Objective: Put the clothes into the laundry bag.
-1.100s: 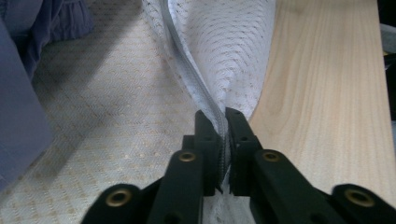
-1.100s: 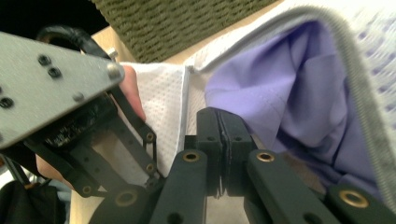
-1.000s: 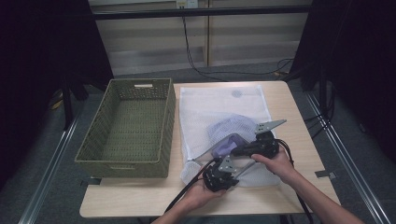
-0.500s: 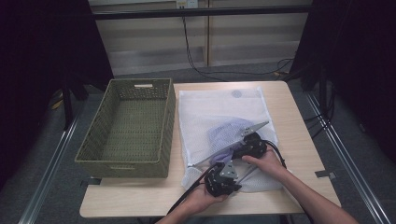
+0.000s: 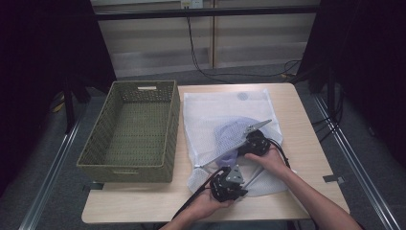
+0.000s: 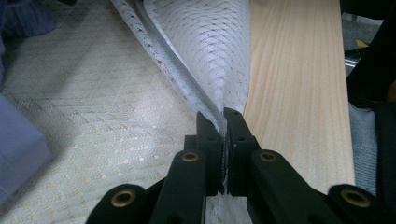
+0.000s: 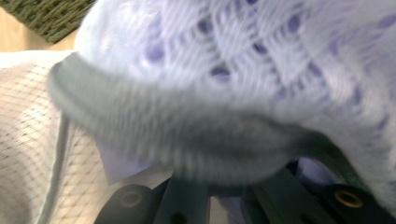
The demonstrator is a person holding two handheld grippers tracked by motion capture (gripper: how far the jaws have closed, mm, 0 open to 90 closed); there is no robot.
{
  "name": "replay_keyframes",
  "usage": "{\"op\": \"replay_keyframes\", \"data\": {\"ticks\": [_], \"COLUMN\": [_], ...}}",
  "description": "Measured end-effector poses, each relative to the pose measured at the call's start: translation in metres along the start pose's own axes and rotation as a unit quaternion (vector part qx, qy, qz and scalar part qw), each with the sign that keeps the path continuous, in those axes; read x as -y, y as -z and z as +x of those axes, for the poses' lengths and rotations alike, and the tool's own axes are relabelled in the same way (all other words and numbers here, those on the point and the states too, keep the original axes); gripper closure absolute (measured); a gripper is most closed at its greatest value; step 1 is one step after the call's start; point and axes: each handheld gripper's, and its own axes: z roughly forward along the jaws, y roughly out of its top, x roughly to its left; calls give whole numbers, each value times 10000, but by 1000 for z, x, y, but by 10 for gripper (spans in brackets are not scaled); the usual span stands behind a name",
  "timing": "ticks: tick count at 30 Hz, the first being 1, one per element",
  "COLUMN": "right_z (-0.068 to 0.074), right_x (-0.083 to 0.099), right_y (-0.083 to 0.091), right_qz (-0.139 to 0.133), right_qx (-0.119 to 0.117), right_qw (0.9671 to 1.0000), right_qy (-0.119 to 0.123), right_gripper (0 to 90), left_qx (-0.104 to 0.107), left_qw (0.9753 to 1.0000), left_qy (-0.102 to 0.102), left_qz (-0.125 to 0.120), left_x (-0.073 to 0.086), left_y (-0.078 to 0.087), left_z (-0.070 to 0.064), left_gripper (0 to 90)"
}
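Both tongs are black. The left tongs have two flat jaw arms with brass-ringed screw holes along them, and a grey three-cornered plate on top. A black cable trails behind the right tongs. The forearms are bare.

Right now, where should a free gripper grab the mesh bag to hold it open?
By its near hem, from the person's side. The mesh bag lies flat, so its middle offers nothing to pinch; the hem stands up as a thick folded ridge. The left gripper already clamps it there.
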Motion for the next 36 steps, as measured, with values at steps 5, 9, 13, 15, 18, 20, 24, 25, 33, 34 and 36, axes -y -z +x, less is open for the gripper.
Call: {"op": "replay_keyframes", "data": {"ticks": [5,9,13,15,18,20,24,25,33,34,36], "right_z": [-8,-11,-15,-17,-20,-23,-26,-27,-32,-33,-33], "right_x": [-5,-9,-12,-14,-18,-20,-23,-24,-30,-30,-31], "right_y": [-3,-6,-8,-9,-10,-12,-13,-14,-17,-17,-17], "right_qz": [-113,-154,-222,-224,-210,-240,-284,-277,-334,-340,-359], "right_qx": [99,179,252,282,375,407,438,470,649,663,707], "right_qw": [9998,9996,9994,9992,9990,9988,9984,9983,9970,9968,9964], "right_qy": [-86,-124,-128,-160,-115,-118,-201,-210,-254,-287,-309], "right_gripper": [900,900,900,900,900,899,899,899,890,889,886], "left_qx": [4,37,42,27,27,46,43,22,52,51,40], "left_qw": [10000,9998,9997,9999,9999,9999,9998,9998,9997,9998,9998], "left_qy": [30,65,66,49,62,58,88,59,91,85,72], "left_qz": [-36,-192,-216,-135,-150,-146,-173,-167,-217,-198,-162], "left_x": [0,1,1,1,1,1,1,1,1,1,0], "left_y": [-1,-3,-3,-2,-3,-3,-3,-3,-4,-4,-3], "left_z": [0,0,0,0,0,0,-1,-1,-1,-1,-1], "left_gripper": [872,872,872,872,872,872,873,873,873,873,873]}}
